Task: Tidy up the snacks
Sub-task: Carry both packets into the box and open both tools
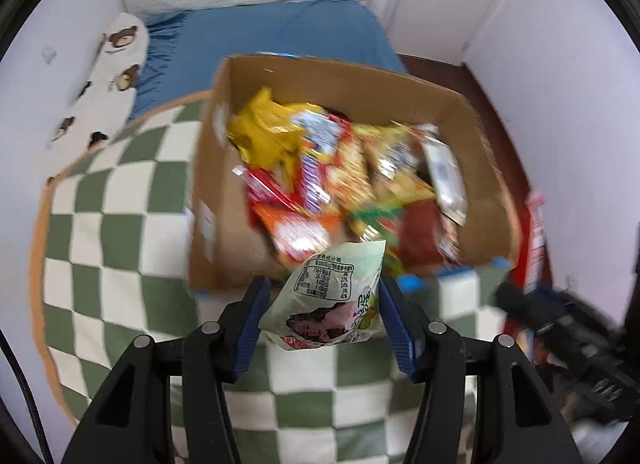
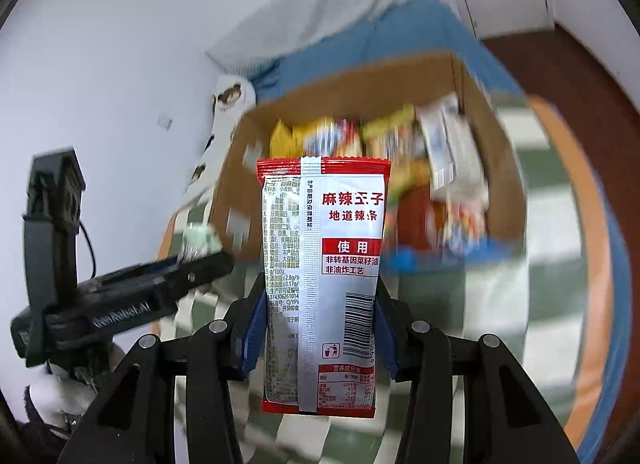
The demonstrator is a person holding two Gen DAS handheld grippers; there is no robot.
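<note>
We count one cardboard box (image 1: 472,111), two tools, left tool (image 1: 320,320) and right tool (image 2: 318,328), each gripping one packet: a pale green packet (image 1: 332,296) and a red-and-white packet (image 2: 320,284). The blurred snacks (image 1: 340,179) heaped inside the box are too smeared to count.

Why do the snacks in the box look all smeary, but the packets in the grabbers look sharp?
Left wrist view: the box of snacks is motion-blurred, while the green packet is sharp. Right wrist view: the red and white packet is crisp, the box and checkered blanket streaked.
</note>
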